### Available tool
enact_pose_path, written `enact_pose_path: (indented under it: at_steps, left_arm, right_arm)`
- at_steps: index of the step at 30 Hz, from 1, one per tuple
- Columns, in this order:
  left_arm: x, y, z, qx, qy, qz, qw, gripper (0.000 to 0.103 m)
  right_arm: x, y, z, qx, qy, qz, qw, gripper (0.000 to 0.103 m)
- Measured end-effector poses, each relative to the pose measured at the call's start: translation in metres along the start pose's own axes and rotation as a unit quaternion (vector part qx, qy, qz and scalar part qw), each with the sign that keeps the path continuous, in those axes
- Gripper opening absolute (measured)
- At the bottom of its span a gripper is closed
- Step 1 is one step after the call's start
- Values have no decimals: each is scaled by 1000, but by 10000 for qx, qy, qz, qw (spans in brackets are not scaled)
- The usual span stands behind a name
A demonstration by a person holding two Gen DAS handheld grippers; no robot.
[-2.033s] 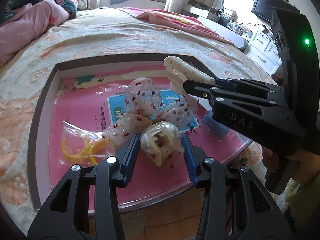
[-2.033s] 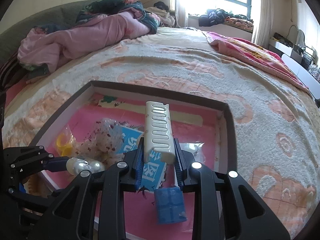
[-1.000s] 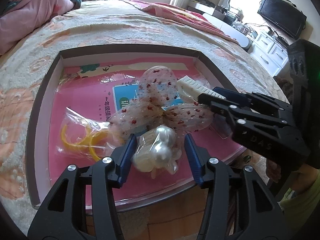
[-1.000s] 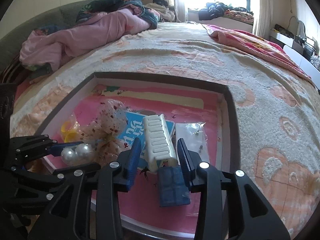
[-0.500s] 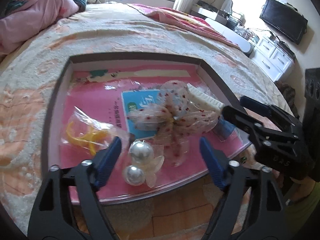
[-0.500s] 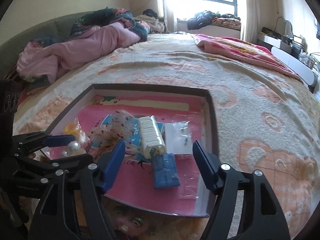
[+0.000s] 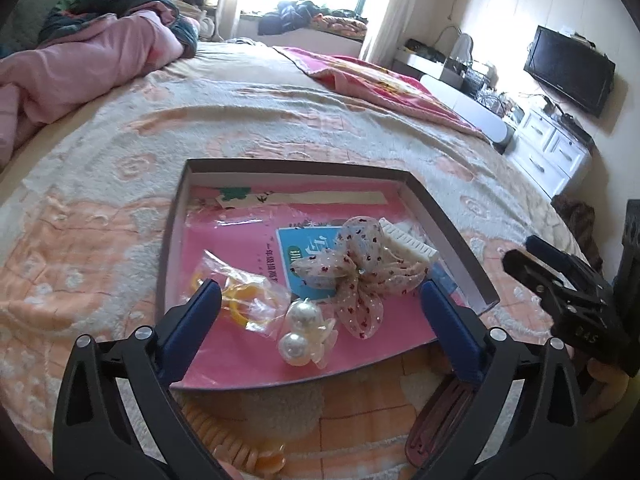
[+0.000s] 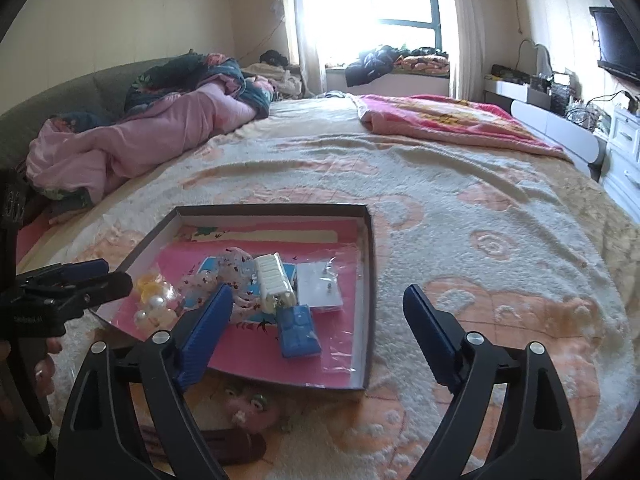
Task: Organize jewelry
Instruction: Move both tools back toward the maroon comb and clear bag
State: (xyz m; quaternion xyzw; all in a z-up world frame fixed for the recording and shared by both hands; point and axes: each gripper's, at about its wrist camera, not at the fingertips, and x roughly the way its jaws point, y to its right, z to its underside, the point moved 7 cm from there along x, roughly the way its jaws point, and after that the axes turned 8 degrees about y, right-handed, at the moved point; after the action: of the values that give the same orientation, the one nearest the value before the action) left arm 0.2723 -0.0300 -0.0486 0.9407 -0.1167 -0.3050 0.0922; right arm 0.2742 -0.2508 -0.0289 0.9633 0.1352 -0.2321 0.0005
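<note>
A shallow box [image 7: 452,232] with a pink floor lies on the bed; it also shows in the right wrist view [image 8: 370,264]. In it lie a pearl hair clip [image 7: 304,334], a dotted bow [image 7: 356,276], a white claw clip [image 8: 274,280], a bag of yellow rings [image 7: 240,296], a blue comb [image 8: 298,330] and a card of earrings [image 8: 320,286]. My left gripper [image 7: 320,320] is open and empty, held back above the box's near edge. My right gripper [image 8: 316,328] is open and empty, near the box's right side.
A coiled orange hair tie [image 7: 236,444] and a dark red clip [image 7: 444,420] lie on the blanket in front of the box. A pink hair ornament [image 8: 248,404] and a brown clip [image 8: 232,446] lie there too. A pink duvet [image 8: 140,136] is piled at the back left.
Both grippers opened: the left let go of the pearl clip, the right let go of the white claw clip, both now lying in the box. Both grippers drew back from the box.
</note>
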Motion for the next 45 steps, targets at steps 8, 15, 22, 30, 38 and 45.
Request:
enact_pose_path:
  at_steps: [8, 15, 22, 30, 38, 45]
  left_arm:
    - [-21, -16, 1, -136, 171, -187, 9996, 92]
    - [-38, -22, 8, -63, 250, -298, 9992, 92]
    - [-50, -28, 21, -11, 223, -421, 9989, 92]
    - [-66, -43, 39, -53, 139, -596, 9981, 92]
    - [-78, -60, 60, -160, -53, -768, 9969, 92]
    - [-75, -66, 88, -314, -408, -769, 9957, 92]
  right_arm:
    - [-28, -1, 5, -60, 109, 67, 9999, 87]
    - [-42, -9, 19, -57, 34, 32, 10000, 88]
    - [-52, -23, 37, -139, -126, -100, 9998, 88]
    - [-56, -37, 52, -180, -265, -229, 9992, 88]
    - [-58, -52, 64, -247, -384, -357, 9983, 88]
    - [-53, -61, 78, -290, -546, -389, 9973, 88]
